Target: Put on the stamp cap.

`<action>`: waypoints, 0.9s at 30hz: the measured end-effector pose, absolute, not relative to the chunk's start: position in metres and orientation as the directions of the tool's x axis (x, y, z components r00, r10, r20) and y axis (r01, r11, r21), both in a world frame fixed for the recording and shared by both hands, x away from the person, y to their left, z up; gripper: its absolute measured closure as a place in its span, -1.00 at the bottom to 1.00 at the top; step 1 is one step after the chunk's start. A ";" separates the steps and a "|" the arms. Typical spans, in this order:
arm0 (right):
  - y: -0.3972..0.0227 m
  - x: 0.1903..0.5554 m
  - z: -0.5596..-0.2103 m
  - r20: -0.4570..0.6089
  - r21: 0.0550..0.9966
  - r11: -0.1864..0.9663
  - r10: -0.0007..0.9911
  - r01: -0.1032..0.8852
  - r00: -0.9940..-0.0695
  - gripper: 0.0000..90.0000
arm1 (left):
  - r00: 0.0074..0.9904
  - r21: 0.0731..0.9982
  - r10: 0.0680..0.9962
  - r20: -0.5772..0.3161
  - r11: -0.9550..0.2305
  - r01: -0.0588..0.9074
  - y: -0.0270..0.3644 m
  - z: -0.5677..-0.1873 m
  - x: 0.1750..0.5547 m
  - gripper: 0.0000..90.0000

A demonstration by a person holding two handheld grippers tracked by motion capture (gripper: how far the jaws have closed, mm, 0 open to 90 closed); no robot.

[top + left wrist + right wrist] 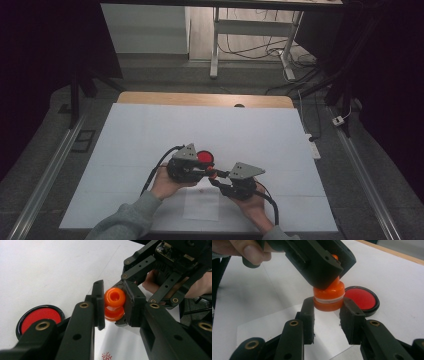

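Held above the white table (150, 130) between both grippers: an orange stamp (114, 303) of glossy moulded plastic, knobbed at the top, flaring into a round base ringed by a pale band. Left gripper (113, 305) clamped on the rounded knob, matte black jaws pressing either side. Right gripper (327, 307) closed narrowly about the wider base (pads at its flanks, touching as far as can be seen). Just beside, flat on the table, a round ink pad (361, 299), red felt-like face in a shiny black rim. Beneath, a thin white paper sheet (201, 204) with a faint red mark.
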State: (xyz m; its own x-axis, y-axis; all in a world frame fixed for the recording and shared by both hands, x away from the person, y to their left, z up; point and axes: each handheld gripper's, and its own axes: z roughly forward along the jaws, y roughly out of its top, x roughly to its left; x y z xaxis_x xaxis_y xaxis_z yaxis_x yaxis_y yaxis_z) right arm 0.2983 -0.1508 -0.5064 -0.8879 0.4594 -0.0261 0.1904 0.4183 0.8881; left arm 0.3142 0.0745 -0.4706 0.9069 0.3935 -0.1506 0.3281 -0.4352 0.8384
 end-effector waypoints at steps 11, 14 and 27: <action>-0.151 0.298 -0.506 -0.030 0.889 0.418 0.462 0.187 -0.887 0.44 | 0.908 0.838 0.390 -0.153 -0.436 0.329 0.074 -0.472 0.314 0.60; -0.152 0.298 -0.506 -0.030 0.887 0.421 0.462 0.190 -0.886 0.44 | 0.907 0.837 0.391 -0.155 -0.436 0.330 0.074 -0.472 0.314 0.61; -0.150 0.295 -0.505 -0.038 0.889 0.420 0.468 0.185 -0.883 0.44 | 0.908 0.842 0.390 -0.151 -0.431 0.325 0.074 -0.473 0.312 0.61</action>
